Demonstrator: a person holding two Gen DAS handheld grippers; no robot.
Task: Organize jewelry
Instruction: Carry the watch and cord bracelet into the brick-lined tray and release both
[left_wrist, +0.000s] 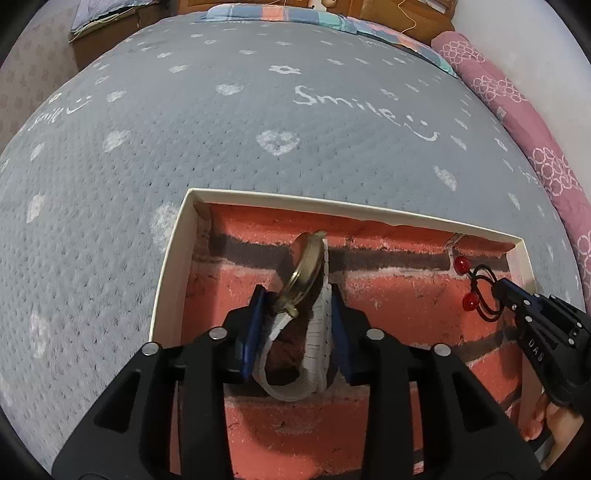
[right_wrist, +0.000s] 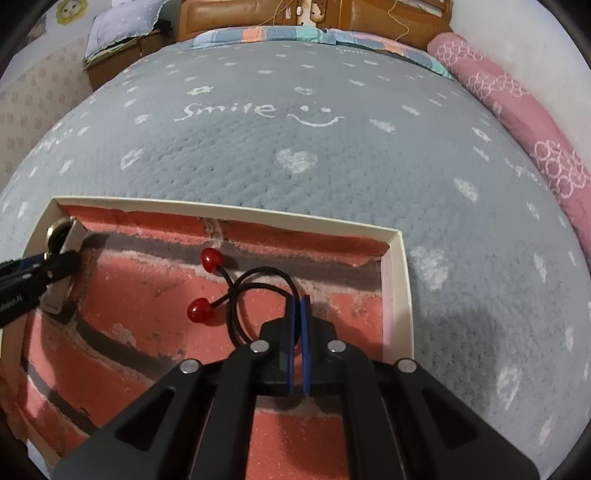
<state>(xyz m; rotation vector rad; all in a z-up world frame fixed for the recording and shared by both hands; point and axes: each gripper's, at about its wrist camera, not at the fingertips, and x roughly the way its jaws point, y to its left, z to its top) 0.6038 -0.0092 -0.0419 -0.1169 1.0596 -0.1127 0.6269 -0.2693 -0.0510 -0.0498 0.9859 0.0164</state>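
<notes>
Left wrist view: left gripper (left_wrist: 297, 314), blue pads partly closed, clamps the white segmented-strap wristwatch with gold round case (left_wrist: 306, 269), case tilted up toward 12 o'clock over the shallow cream cardboard box with brick-print red foam liner (left_wrist: 173, 254). At 3 o'clock the right gripper (left_wrist: 498, 290) pinches the black elastic hair tie with two glossy red beads (left_wrist: 476, 288). Right wrist view: right gripper (right_wrist: 298, 301) pads nearly together, clamped on the hair tie (right_wrist: 236, 295) loop; beads rest on the foam at 10 o'clock. Box (right_wrist: 400, 280) sits on the grey knitted bedspread with white hearts (right_wrist: 332, 173).
</notes>
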